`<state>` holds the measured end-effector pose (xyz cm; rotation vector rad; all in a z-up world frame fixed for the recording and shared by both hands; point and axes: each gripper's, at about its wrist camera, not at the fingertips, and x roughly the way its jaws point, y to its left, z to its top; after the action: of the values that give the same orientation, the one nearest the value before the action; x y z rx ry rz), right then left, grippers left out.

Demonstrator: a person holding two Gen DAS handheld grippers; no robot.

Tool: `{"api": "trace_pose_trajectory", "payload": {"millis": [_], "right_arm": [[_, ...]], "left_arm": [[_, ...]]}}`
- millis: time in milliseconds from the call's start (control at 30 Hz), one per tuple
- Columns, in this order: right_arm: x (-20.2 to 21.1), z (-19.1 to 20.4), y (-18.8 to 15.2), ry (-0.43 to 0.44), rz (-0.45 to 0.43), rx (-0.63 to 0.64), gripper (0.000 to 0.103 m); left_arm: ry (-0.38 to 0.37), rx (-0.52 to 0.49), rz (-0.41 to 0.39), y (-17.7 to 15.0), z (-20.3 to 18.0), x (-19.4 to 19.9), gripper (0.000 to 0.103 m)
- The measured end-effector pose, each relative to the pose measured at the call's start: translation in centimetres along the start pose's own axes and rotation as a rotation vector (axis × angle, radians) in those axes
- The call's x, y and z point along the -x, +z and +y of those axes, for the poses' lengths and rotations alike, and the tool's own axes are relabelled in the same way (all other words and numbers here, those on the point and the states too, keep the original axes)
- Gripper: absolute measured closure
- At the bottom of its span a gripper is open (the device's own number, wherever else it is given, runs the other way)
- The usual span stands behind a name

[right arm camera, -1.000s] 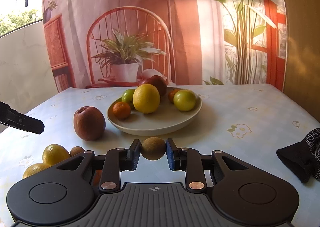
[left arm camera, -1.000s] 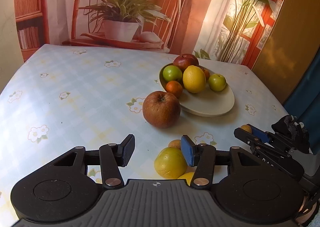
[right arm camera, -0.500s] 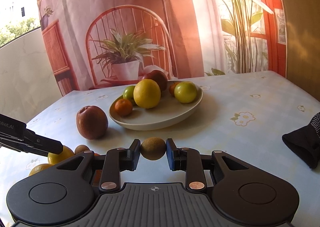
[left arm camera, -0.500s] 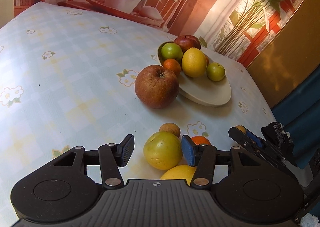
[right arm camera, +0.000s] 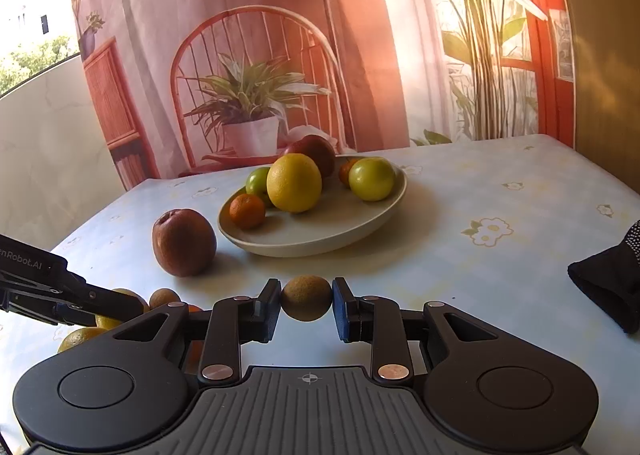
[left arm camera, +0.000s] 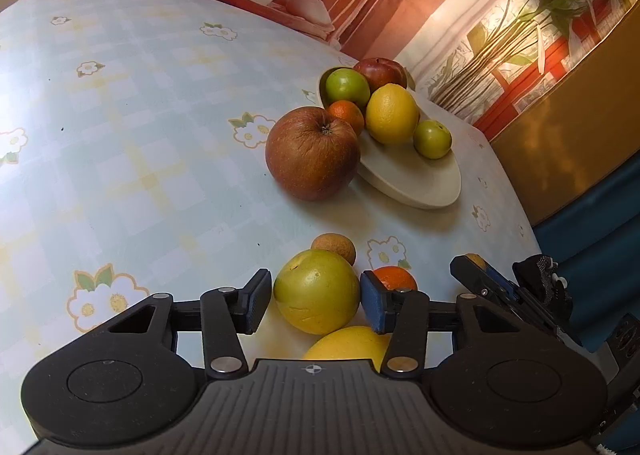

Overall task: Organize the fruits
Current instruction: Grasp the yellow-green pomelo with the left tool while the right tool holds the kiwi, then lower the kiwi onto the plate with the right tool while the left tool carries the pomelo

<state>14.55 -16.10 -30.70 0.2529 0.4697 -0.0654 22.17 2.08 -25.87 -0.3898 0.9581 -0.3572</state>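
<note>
A yellow-green fruit [left arm camera: 316, 291] rests on the flowered tablecloth, between the fingers of my left gripper [left arm camera: 316, 305]. The jaws are closing, and the pads stand almost against its sides. My right gripper [right arm camera: 307, 303] is shut on a small brown fruit [right arm camera: 307, 297], held just above the table in front of the beige plate [right arm camera: 320, 243]. The plate carries a yellow citrus [right arm camera: 294, 183], two green apples, a mandarin and a red apple. A big russet apple [left arm camera: 312, 153] stands on the cloth beside the plate.
Around my left gripper lie another small brown fruit [left arm camera: 334, 247], a mandarin [left arm camera: 394, 279] and a yellow fruit [left arm camera: 348, 343] partly under the gripper body. A black gloved hand [right arm camera: 608, 287] is at the right edge. A printed backdrop hangs behind the table.
My left gripper has sunk and tipped down over the yellow-green fruit, which now sits between the narrowing jaws. The right gripper has kept hold of the brown fruit and barely moved.
</note>
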Motion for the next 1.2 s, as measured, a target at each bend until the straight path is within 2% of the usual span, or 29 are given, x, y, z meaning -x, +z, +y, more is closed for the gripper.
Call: {"api": "trace_pose_trajectory", "payload": {"millis": [200, 467, 667, 800, 967, 1200], "right_arm": [[0.0, 0.1, 0.0, 0.004, 0.003, 0.001, 0.077], [-0.1, 0.0, 0.0, 0.005, 0.004, 0.001, 0.077], [-0.1, 0.2, -0.1, -0.006, 0.008, 0.007, 0.077], [0.0, 0.2, -0.2, -0.002, 0.006, 0.011, 0.078], [0.4, 0.5, 0.7, -0.018, 0.014, 0.037, 0.078], [1.4, 0.0, 5.5, -0.005, -0.067, 0.072, 0.078]], "left_arm": [[0.004, 0.005, -0.044, -1.0, 0.3, 1.0, 0.054], [0.076, -0.023, -0.110, -1.4, 0.5, 2.2, 0.054], [0.124, -0.086, -0.161, -1.4, -0.2, 3.4, 0.054], [0.123, -0.147, -0.184, -0.5, -1.0, 4.2, 0.054], [0.106, -0.196, -0.255, 1.5, -2.0, 6.2, 0.054], [0.110, -0.302, -0.299, 4.7, -5.2, 7.5, 0.054]]}}
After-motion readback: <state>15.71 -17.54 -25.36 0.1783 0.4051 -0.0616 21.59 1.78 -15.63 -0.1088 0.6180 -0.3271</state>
